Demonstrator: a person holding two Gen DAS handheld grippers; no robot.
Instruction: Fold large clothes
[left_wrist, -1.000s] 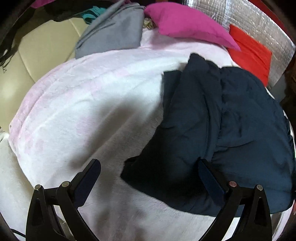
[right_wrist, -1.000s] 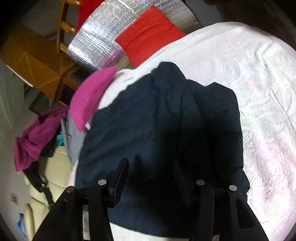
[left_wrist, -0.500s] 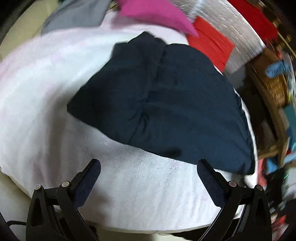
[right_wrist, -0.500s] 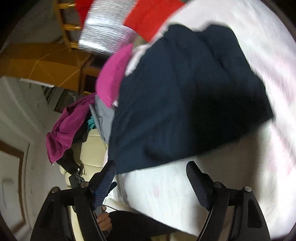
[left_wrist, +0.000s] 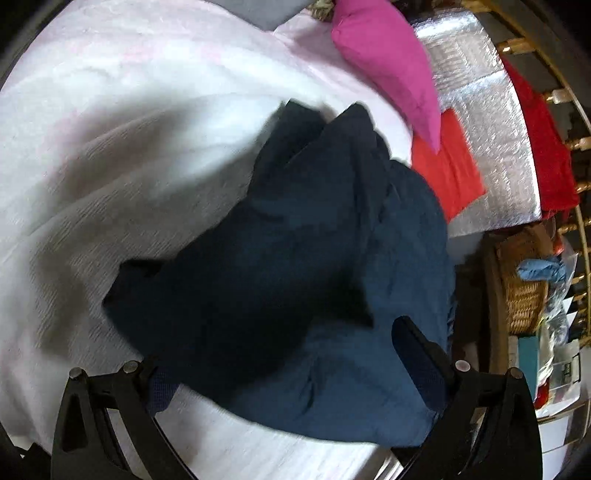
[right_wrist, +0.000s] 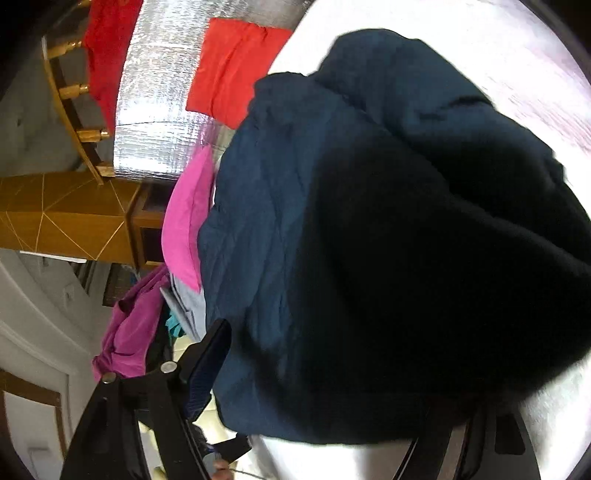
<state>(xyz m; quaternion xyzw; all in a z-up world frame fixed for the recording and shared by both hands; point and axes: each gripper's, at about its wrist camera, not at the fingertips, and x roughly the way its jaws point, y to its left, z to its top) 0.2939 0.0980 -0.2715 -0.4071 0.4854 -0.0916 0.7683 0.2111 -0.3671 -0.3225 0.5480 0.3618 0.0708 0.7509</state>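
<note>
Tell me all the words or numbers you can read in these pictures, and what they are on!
No text can be read for sure.
The navy garment shows no label or print.
The pink cushion and the white blanket are plain.
The packages beside the wicker basket may carry print, too small and blurred to read.

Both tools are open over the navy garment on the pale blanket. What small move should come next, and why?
Probably lower the left tool and close it on the near edge of the navy garment. That edge already lies between its open fingers; the garment sits bunched on the pale blanket, and the right tool is open too, holding nothing.
</note>
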